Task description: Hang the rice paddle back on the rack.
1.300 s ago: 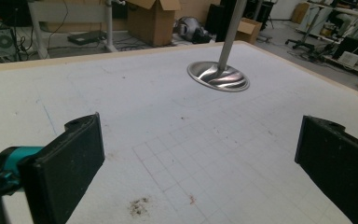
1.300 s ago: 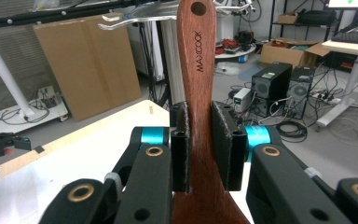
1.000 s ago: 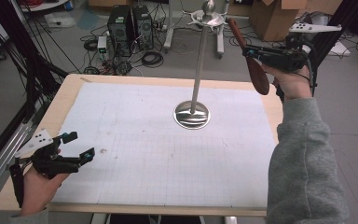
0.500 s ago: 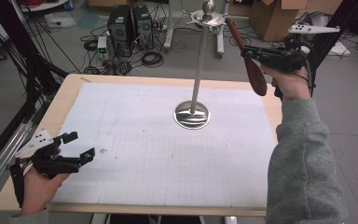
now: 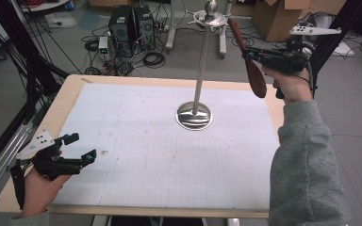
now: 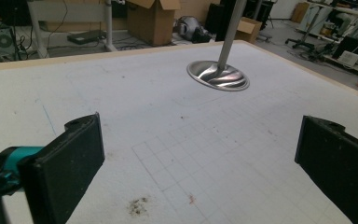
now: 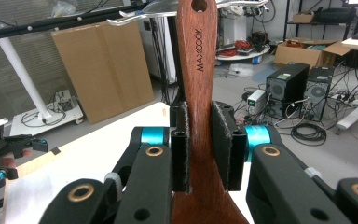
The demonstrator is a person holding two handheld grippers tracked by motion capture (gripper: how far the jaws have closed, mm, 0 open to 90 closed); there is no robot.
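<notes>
Up high, the right gripper [image 7: 199, 149] clamps the wooden spatula [image 7: 198, 70], its blade cut off below; the left gripper [image 5: 78, 147] hovers with jaws apart, holding nothing.

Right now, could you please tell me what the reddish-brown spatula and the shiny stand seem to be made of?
Reddish-brown spatula: apparently wood, smooth matte finish, faint grain and stamped lettering. Shiny stand with round base: looks like polished metal, given its mirror-like reflections.

In the right gripper view, the wooden spoon [image 7: 198, 70] is cut off at six o'clock, its bowl unseen. The pads [image 7: 181, 140] hide part of its handle. In the left gripper view, the stand [image 6: 219, 74] is cut at twelve o'clock.
</notes>
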